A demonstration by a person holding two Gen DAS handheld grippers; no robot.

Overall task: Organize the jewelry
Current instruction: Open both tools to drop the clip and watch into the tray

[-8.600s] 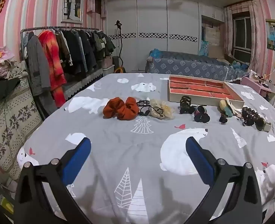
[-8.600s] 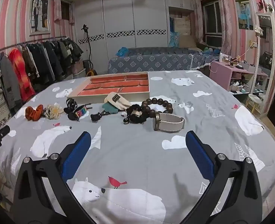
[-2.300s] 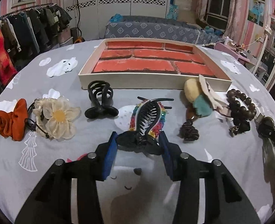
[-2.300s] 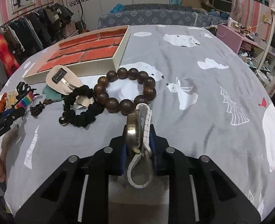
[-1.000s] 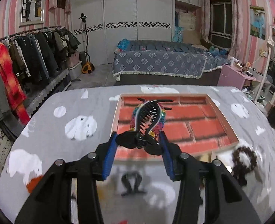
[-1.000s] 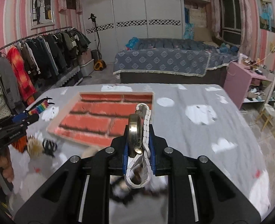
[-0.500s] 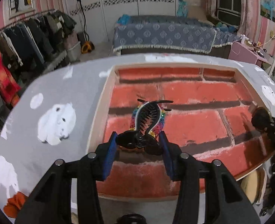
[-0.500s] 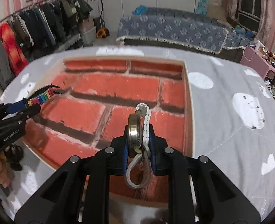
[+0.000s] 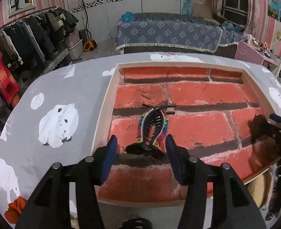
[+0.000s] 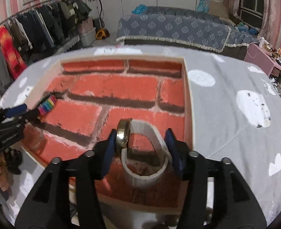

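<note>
Tilting downward, hand-held grippers [image 9: 140, 148] opening

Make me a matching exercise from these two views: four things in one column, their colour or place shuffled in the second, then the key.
1. hair clip
2. watch
3. tray
4. scrunchie

A. white strap, gold case, between the right claw's fingers
B. brick-pattern floor, cream walls
C. orange, on the cloth outside the tray
D. black teeth, rainbow edge, between the left claw's fingers

Pairs: 1-D, 2-A, 3-B, 4-C
</note>
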